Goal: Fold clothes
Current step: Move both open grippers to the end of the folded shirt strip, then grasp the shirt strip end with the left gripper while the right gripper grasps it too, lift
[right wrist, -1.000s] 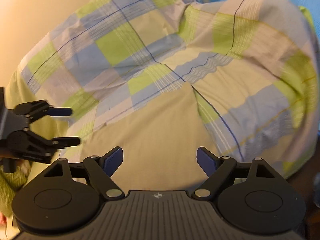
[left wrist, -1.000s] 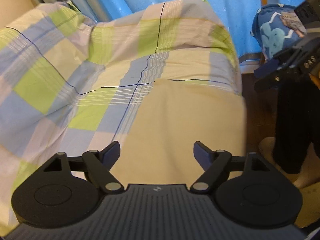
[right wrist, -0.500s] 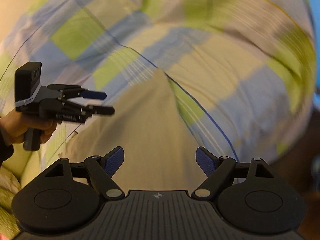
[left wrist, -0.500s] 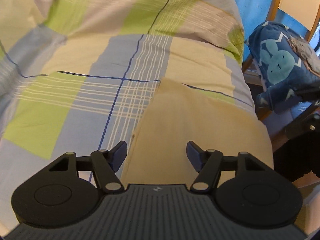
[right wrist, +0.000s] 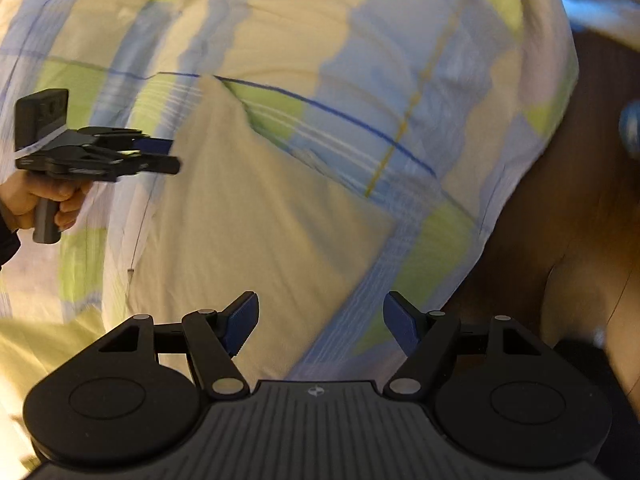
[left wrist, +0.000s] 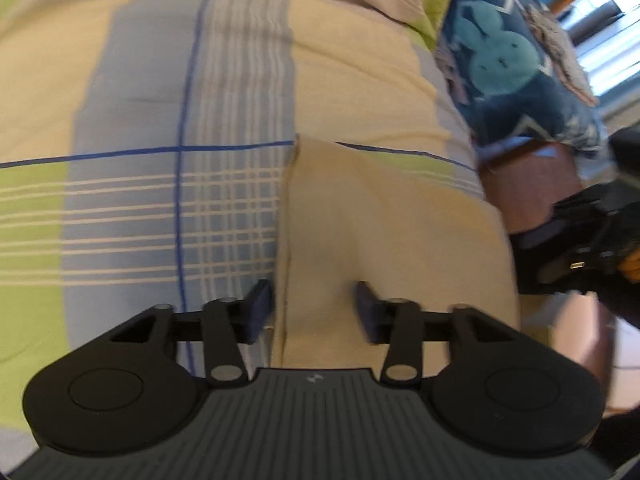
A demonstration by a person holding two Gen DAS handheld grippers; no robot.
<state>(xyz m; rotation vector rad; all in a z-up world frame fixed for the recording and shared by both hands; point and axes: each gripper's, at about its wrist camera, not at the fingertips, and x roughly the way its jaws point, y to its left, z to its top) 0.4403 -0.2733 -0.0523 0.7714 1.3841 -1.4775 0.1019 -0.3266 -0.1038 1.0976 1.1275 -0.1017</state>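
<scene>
Both claws have dropped closer: your left claw [left wrist: 314,306], spread, now straddles the left edge of the cream garment [left wrist: 384,232] on the bed [left wrist: 160,208]; your right claw [right wrist: 320,320] hovers spread, ready to pinch.

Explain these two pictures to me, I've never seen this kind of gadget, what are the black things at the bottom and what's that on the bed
Each picture comes from a camera on a hand-held two-finger gripper, looking out along its fingers. One view shows the left gripper, the other the right gripper; both are open and hold nothing. The right view also catches the left one, gripped by a person's hand. Below lies a pale yellow cloth, the piece to fold, spread on a checked bedspread. The left gripper straddles the cloth's edge. A blue rabbit-print blanket sits beside the bed.
</scene>
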